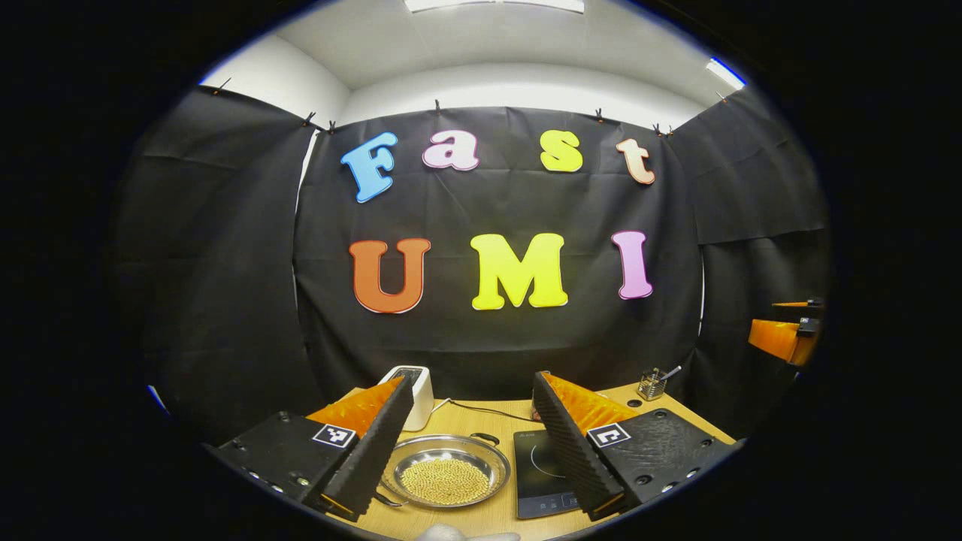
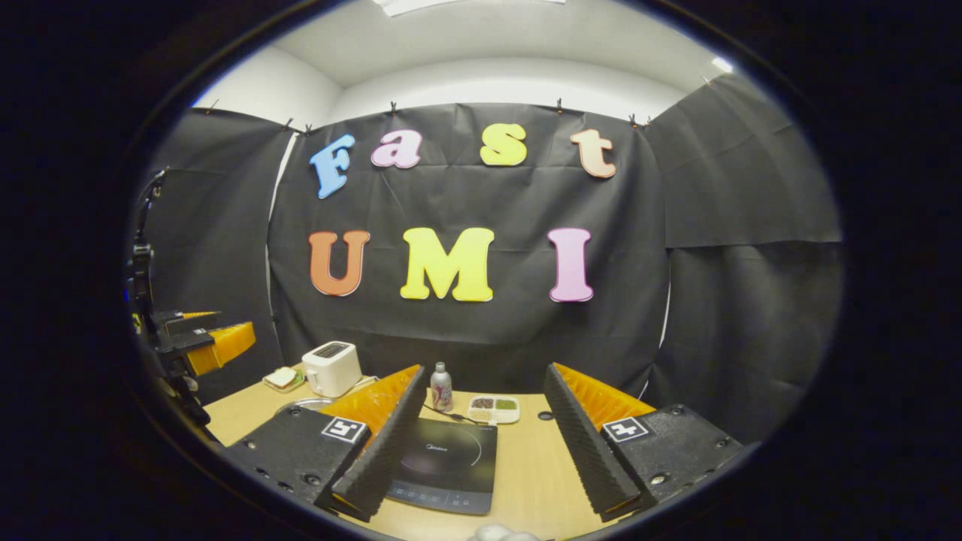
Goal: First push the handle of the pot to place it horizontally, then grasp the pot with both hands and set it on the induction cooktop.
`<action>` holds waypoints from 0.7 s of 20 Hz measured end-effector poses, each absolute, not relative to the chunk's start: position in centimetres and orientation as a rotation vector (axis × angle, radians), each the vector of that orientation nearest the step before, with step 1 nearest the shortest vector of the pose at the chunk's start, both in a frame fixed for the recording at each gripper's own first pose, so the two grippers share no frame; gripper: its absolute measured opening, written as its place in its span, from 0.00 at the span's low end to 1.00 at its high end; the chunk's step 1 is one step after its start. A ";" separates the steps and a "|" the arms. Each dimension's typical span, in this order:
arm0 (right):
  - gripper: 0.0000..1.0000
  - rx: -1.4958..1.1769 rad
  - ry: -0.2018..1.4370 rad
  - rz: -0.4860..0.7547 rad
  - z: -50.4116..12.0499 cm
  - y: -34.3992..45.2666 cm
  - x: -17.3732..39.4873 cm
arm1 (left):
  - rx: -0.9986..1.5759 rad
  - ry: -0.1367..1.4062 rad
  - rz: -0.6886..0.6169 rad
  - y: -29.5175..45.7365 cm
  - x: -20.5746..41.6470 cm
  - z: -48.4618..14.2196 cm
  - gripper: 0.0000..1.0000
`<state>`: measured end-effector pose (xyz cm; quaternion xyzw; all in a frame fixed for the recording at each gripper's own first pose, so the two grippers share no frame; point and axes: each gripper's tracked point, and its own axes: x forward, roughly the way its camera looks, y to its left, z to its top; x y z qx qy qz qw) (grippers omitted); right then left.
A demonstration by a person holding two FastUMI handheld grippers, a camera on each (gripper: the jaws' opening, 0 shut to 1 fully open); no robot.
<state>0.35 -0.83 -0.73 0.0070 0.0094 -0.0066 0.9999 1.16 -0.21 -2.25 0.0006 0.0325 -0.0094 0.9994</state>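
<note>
A shallow steel pot (image 1: 447, 472) holding yellow beans sits on the wooden table (image 1: 488, 518). One dark loop handle (image 1: 485, 437) shows at its far right rim and another at its near left rim. The black induction cooktop (image 1: 543, 473) lies just right of the pot. My left gripper (image 1: 473, 379) hovers open above the pot, with nothing between its fingers. In the right gripper view, my right gripper (image 2: 485, 370) is open over the cooktop (image 2: 447, 454), and a sliver of the pot's rim (image 2: 301, 406) peeks out behind its left finger.
A white toaster (image 1: 417, 391) stands behind the pot, with a cord running along the table. A utensil cup (image 1: 652, 385) is at the back right. Behind the cooktop stand a small bottle (image 2: 441, 387) and a compartment tray (image 2: 494, 408). A plate of bread (image 2: 284, 378) lies beside the toaster.
</note>
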 end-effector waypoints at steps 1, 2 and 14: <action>0.99 0.015 0.022 -0.013 -0.7 -1.0 0.4 | -0.008 0.079 -0.035 -0.5 1.3 -2.8 0.85; 0.96 0.018 0.028 -0.011 -0.9 -1.0 0.5 | -0.014 0.094 -0.060 -1.0 1.5 -3.2 1.00; 0.96 0.021 0.114 0.013 -4.0 -1.0 1.0 | -0.019 0.464 -0.147 -1.2 0.9 -16.0 0.00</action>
